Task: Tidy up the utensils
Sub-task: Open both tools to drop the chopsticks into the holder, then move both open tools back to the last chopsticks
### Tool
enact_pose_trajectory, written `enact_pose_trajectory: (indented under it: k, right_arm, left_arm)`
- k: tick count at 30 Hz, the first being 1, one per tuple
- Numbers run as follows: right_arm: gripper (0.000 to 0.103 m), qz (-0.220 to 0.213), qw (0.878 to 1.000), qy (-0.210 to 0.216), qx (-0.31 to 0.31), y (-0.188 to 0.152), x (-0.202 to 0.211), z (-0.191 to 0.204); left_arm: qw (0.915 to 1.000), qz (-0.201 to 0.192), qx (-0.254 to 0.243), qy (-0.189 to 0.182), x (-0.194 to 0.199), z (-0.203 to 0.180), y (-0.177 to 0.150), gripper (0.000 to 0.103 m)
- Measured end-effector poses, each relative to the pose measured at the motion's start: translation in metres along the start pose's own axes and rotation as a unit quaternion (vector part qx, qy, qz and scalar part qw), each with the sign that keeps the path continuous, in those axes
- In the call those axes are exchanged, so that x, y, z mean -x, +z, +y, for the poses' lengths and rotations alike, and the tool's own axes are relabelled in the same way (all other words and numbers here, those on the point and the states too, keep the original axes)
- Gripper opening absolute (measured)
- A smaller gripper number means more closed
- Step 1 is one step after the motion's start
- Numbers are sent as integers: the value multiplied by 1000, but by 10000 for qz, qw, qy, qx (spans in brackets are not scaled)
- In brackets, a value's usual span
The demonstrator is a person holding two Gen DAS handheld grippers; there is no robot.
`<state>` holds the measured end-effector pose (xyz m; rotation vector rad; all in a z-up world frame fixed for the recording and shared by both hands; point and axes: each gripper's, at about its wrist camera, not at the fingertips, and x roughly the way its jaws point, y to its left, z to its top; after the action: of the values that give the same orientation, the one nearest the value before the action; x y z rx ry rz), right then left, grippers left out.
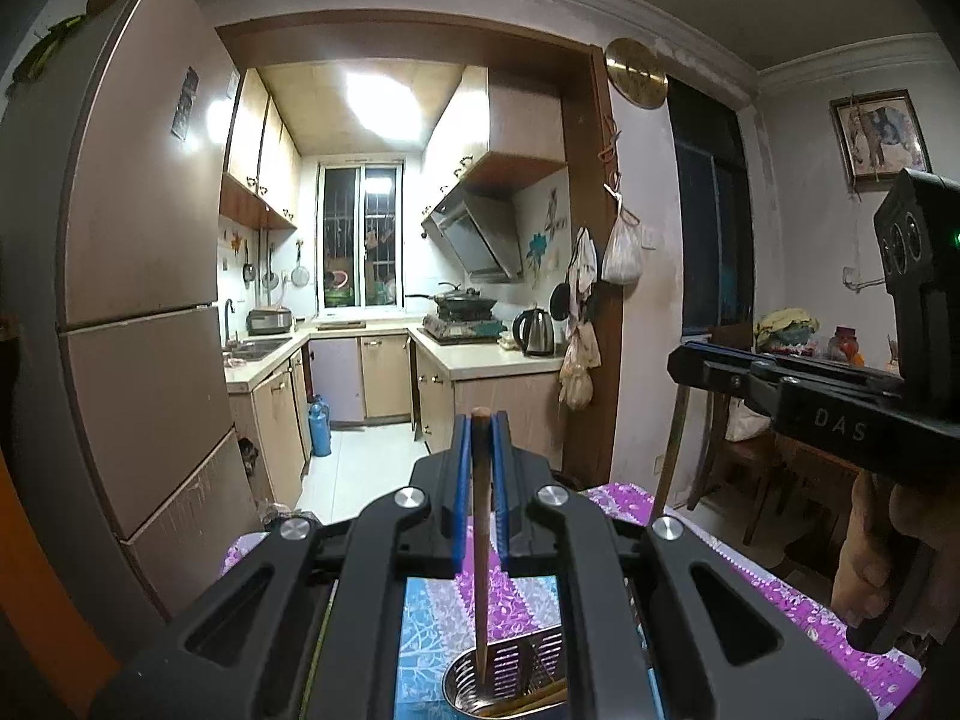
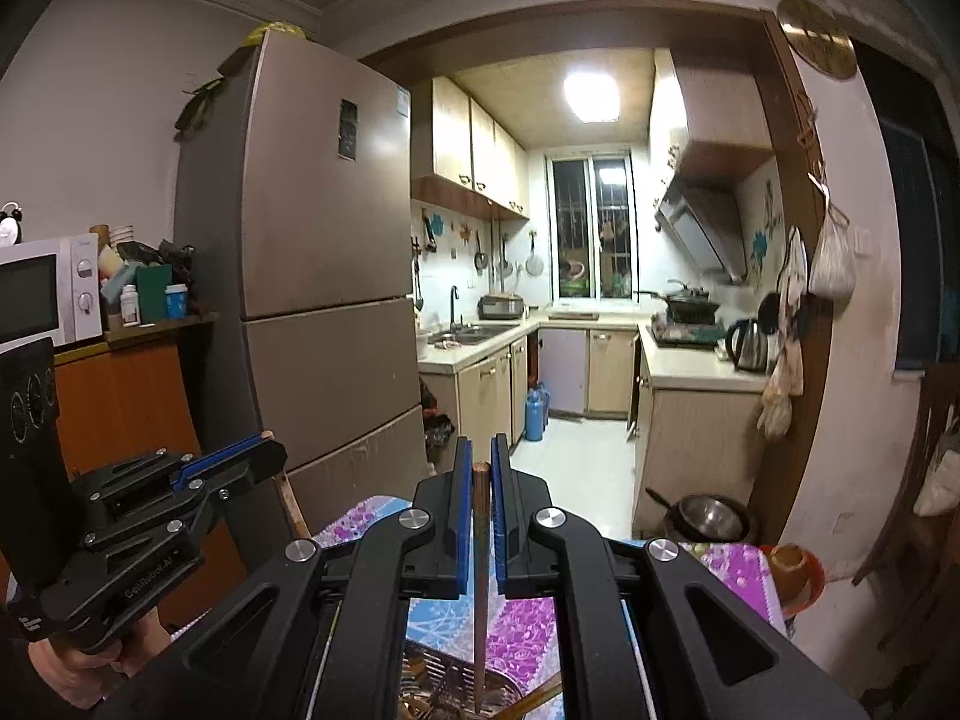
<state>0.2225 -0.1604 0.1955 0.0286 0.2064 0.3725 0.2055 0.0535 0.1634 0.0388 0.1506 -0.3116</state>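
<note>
Grippers: 2, both black w/ blue pads. Chopsticks in grip: 2, one per gripper.

L gripper (image 1: 481,462): pads pinched on a brown chopstick (image 1: 480,540), long axis near vertical, blunt end up between the pads, tip down inside the holder (image 1: 510,669).

R gripper (image 2: 480,480): pads close on either side of a 2nd chopstick (image 2: 479,600), also upright, tip down over a wire basket (image 2: 456,690); looks nipped, slight gap on one side.

Holder: 1, perforated steel cup, w/ more sticks lying in it, count unclear.

Surface: table w/ purple-blue floral cloth (image 1: 798,594).

Room: dining corner facing a kitchen doorway; 1 fridge (image 2: 324,276), 1 microwave (image 2: 48,294), 1 kettle (image 1: 535,331), 1 range hood (image 1: 474,234), 1 window.
</note>
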Motion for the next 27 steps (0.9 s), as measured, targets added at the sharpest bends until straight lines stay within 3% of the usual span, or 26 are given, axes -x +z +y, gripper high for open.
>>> enact_pose_trajectory:
  k: [14,18,24,25,27]
  right_arm:
    - [8,144,9996,-10,-235,-23,-10,-15]
    - [8,132,9996,-47,-256,-24,-6,-18]
    - [8,-113,9996,-78,-243,-17,24,-18]
    - [10,-200,9996,-103,-189,-16,37,-16]
    - [20,-321,9994,-117,-107,-15,60,-13]
  left_arm:
    - [9996,273,-42,28,-21,-1,-16,7]
    - [9994,335,-49,32,-25,-3,-19,22]
    - [9993,350,-58,77,-6,-1,-24,23]
    - [9994,320,-102,104,4,-1,-25,26]
    - [9993,224,-208,208,29,-1,-30,46]
